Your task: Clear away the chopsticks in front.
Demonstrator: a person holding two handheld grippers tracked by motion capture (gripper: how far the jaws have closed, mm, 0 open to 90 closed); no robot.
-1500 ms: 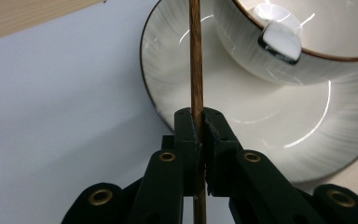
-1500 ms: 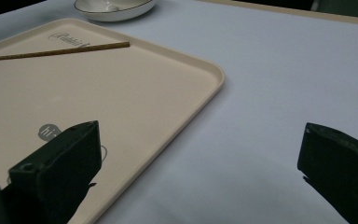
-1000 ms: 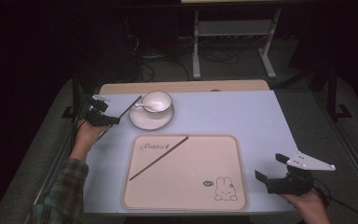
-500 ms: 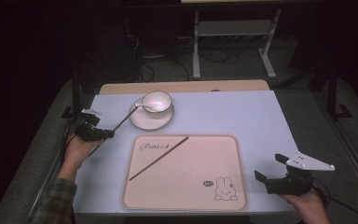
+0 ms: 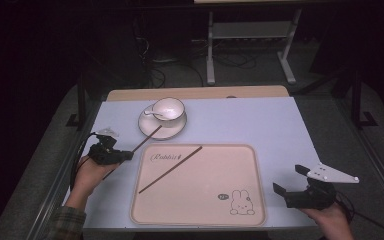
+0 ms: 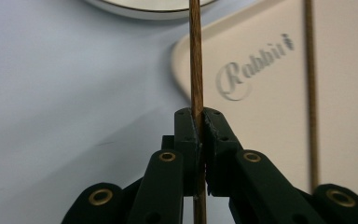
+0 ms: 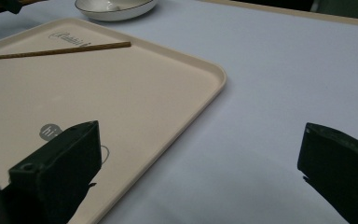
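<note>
**Second chopstick carried toward the tray**

The left gripper clamps a chopstick beside the tray, likely to pair it with the chopstick on the tray. The right gripper rests open, idle.

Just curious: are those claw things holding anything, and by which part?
The left gripper pinches a chopstick near its end. The right gripper is open, holding nothing.

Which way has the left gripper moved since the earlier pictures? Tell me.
Yes: the left gripper, shut on a chopstick, moved nearer the person, away from the saucer.
</note>
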